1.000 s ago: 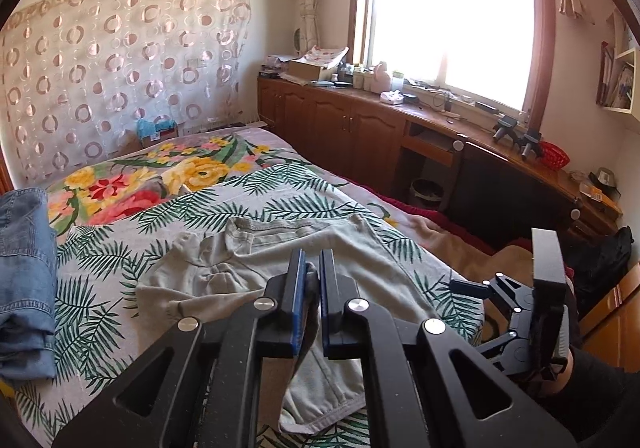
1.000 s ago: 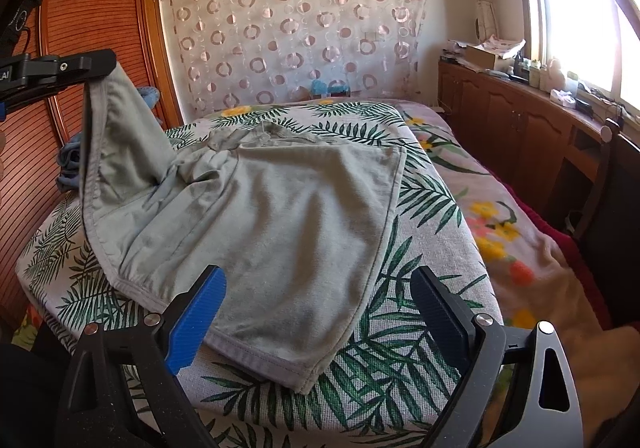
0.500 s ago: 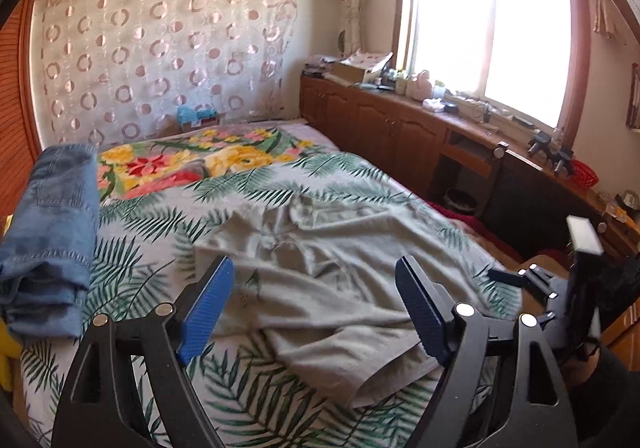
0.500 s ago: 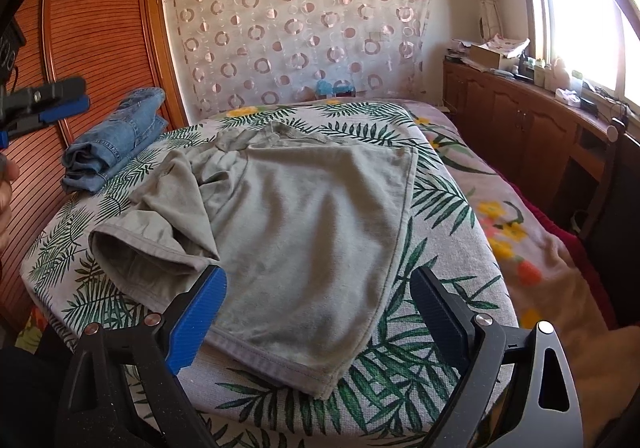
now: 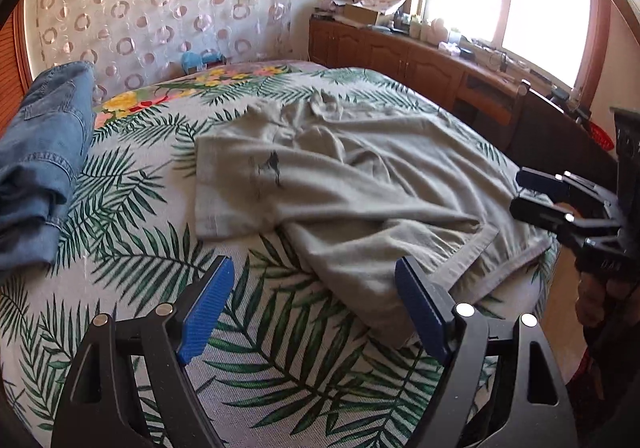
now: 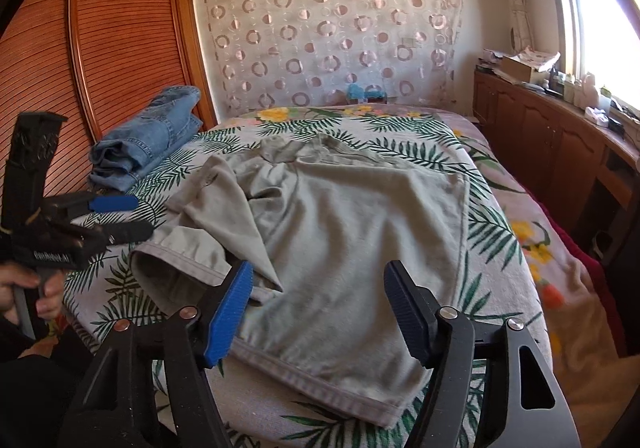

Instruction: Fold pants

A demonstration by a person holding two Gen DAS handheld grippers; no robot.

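Grey pants (image 5: pixel 360 184) lie on the palm-leaf bedspread (image 5: pixel 132 256), one leg flopped loosely over the other (image 6: pixel 224 208). My left gripper (image 5: pixel 314 308) is open above the bedspread, just short of the near leg end, with nothing between its blue pads (image 5: pixel 208 304). It shows at the left of the right wrist view (image 6: pixel 128 216), held by a hand. My right gripper (image 6: pixel 318 312) hovers over the other leg's hem (image 6: pixel 320 380); its jaws are closing, the cloth lies below and between them, and the pads do not press it. It also appears at the right edge of the left wrist view (image 5: pixel 520 192).
Folded blue jeans (image 6: pixel 152 136) sit at the bed's far left by the wooden wardrobe (image 6: pixel 100 48). A long wooden cabinet (image 6: pixel 560 136) with clutter runs under the window on the right. A patterned curtain (image 6: pixel 340 28) hangs behind the bed.
The left gripper opened and let go of the raised pant leg, which dropped onto the other leg, then sank toward the bed. The right gripper's jaws have narrowed.
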